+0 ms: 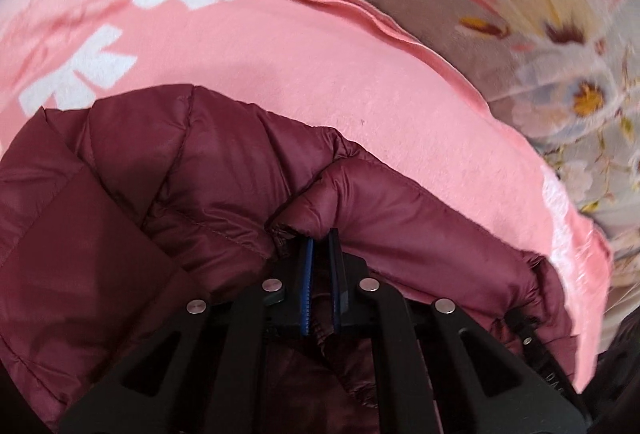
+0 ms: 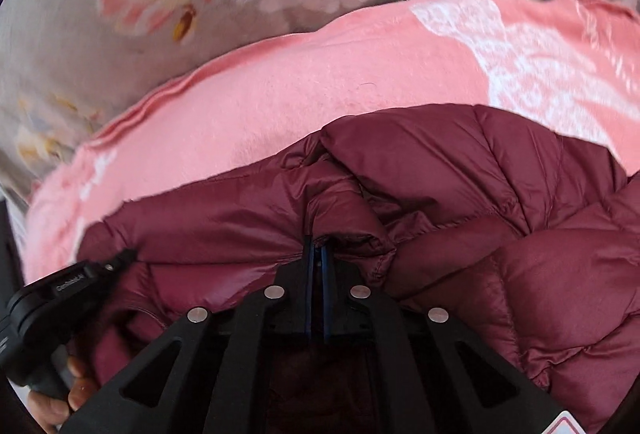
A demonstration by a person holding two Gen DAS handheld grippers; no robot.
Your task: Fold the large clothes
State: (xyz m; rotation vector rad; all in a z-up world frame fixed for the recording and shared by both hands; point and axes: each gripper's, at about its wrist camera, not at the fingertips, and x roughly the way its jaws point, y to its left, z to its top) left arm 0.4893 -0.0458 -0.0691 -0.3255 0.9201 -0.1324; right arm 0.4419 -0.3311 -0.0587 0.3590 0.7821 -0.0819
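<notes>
A maroon quilted puffer jacket [image 1: 168, 174] lies bunched on a pink blanket [image 1: 320, 66]. My left gripper [image 1: 322, 234] is shut on a fold of the jacket's edge. In the right wrist view the same jacket [image 2: 500, 226] fills the lower right, and my right gripper [image 2: 319, 244] is shut on another pinched fold of it. The left gripper [image 2: 126, 256] also shows at the lower left of the right wrist view, held by a hand, gripping the jacket's edge. The right gripper's tip [image 1: 516, 316] shows at the lower right of the left wrist view.
The pink blanket [image 2: 320, 90] has white printed patterns and lies folded on a grey bedspread with large flowers [image 1: 560, 34]; the bedspread shows in the right wrist view [image 2: 120, 14] too. The blanket's edge runs close behind the jacket.
</notes>
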